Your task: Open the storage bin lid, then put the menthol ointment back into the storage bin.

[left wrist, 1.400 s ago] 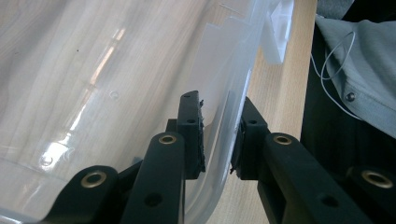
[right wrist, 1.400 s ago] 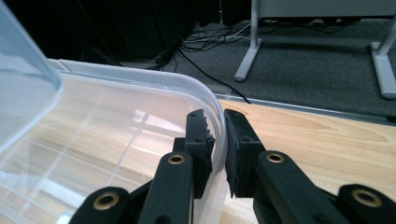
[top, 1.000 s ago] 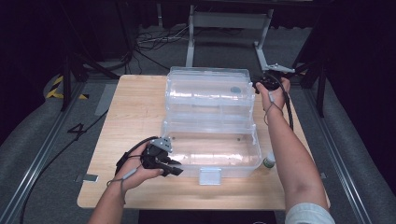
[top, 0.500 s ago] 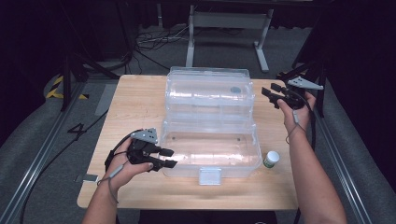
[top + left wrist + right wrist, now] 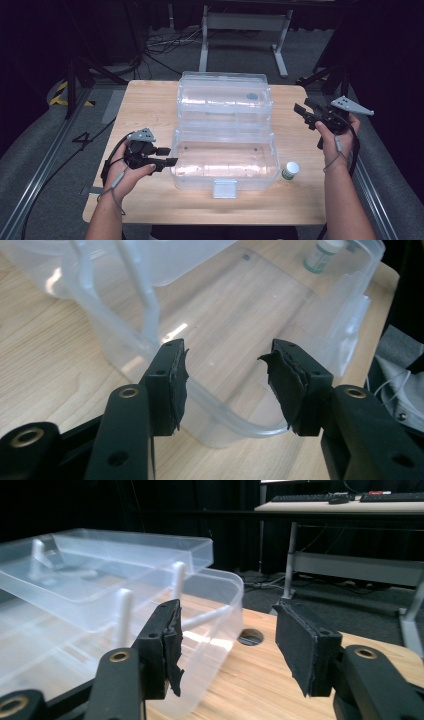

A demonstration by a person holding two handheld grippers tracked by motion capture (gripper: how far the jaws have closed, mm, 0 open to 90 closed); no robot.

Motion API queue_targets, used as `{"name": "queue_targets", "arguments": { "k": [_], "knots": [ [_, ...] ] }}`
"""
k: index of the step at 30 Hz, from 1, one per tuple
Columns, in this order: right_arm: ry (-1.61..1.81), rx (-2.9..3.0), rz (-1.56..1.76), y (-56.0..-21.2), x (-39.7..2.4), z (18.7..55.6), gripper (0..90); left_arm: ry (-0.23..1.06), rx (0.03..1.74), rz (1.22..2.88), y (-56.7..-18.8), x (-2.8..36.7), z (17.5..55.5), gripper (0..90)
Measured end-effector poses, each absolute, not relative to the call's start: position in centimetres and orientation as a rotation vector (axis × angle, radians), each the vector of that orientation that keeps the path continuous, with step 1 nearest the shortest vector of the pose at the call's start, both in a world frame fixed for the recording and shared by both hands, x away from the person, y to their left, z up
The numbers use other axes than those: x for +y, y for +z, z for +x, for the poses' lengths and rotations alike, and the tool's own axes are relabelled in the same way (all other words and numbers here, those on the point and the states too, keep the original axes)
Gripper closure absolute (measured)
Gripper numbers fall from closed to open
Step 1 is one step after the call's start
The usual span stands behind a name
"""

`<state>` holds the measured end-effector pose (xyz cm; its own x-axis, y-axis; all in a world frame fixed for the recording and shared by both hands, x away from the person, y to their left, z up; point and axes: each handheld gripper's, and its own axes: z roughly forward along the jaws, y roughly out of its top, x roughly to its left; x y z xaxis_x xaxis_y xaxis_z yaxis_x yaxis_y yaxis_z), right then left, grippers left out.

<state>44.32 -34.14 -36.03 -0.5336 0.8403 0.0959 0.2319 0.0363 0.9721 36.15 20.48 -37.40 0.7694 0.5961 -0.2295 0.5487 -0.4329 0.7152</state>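
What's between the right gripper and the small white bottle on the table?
Bare wood. In the high view the right gripper hangs open off the clear box; only tabletop separates it from the bottle.

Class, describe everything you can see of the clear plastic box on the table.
The clear plastic box is see-through, rectangular with rounded corners, and stands open on the wooden table. Its lid lies folded back behind the base, a tray raised on pale struts above it. A latch tab hangs at the front. The base looks empty. Neither gripper touches it.
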Motion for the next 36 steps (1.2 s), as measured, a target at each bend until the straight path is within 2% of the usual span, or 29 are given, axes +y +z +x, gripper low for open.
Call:
{"name": "queue_targets", "arguments": {
  "k": [7,15,36],
  "knots": [
    [1.492,1.824,1.05,-35.5,-34.0,42.7,42.4,0.115,0.974,2.083,-37.3,21.9,36.7,48.3],
    [1.43,1.871,1.047,-34.9,-34.8,40.7,44.7,0.172,1.134,2.055,-37.1,23.1,37.5,47.6],
    [1.284,2.106,1.083,-34.1,-34.8,38.4,42.6,0.203,1.141,2.139,-37.0,22.5,38.8,45.1]
  ]
}}
